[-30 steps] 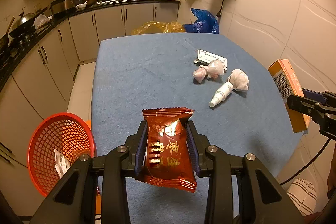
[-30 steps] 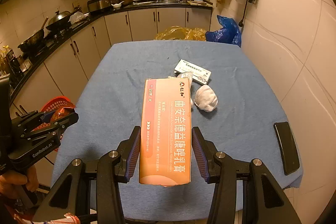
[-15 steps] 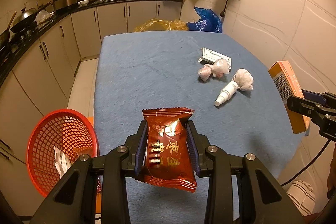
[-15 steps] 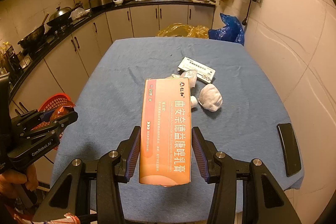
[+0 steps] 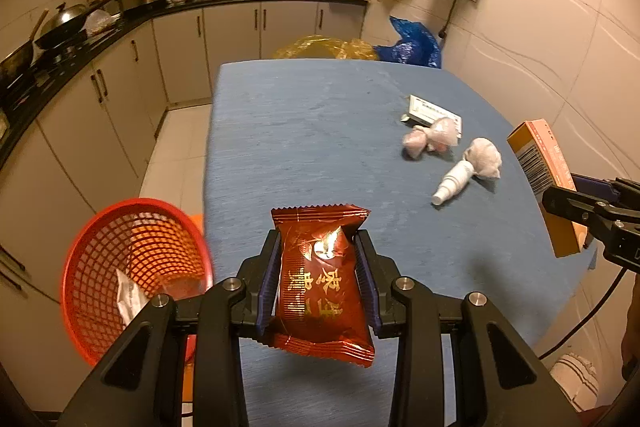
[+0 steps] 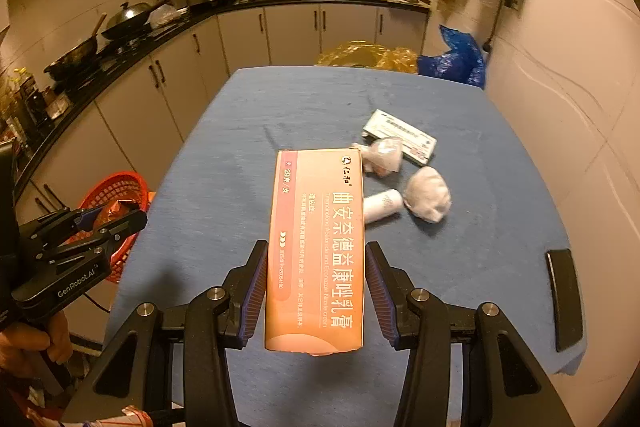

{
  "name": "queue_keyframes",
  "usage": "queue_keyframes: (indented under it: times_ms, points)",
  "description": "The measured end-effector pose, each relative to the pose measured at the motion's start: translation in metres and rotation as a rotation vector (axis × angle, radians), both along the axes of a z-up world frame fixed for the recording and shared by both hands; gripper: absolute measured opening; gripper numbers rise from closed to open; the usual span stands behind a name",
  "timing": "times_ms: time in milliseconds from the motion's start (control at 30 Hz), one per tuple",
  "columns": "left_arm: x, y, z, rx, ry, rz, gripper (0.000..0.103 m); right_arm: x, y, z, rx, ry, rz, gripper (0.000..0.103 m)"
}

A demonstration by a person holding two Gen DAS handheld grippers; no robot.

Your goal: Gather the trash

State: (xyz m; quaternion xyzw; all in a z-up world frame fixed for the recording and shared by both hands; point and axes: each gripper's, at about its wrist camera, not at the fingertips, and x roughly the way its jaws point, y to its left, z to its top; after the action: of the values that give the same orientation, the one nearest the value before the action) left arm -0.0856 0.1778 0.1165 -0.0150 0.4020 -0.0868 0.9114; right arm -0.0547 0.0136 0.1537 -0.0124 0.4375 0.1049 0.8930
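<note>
Left gripper (image 5: 320,279) pinches one red snack packet (image 5: 322,283) near the red basket (image 5: 132,267). Right gripper (image 6: 316,291) clamps one orange carton (image 6: 318,247). Four items left on blue counter (image 5: 304,131): flat box (image 5: 434,113), two wads, one white bottle (image 5: 454,183).

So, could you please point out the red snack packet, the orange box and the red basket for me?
red snack packet (image 5: 322,279), left wrist view, middle of its printed front.
orange box (image 6: 318,247), right wrist view, centre of its lettered face.
red basket (image 5: 100,227), left wrist view, upper left rim.

red snack packet (image 5: 322,281) clamped upright in left claw (image 5: 320,283); orange cream box (image 6: 318,251) in right claw (image 6: 316,291).
</note>
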Motion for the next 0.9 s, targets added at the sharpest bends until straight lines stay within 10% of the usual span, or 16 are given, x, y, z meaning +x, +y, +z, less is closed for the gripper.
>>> queue_keyframes:
  times_ms: [900]
  points:
    - [-0.046, 0.175, 0.003, -0.011, 0.023, 0.490, 0.035, 0.044, 0.180, -0.013, 0.172, 0.119, 0.467, 0.051]
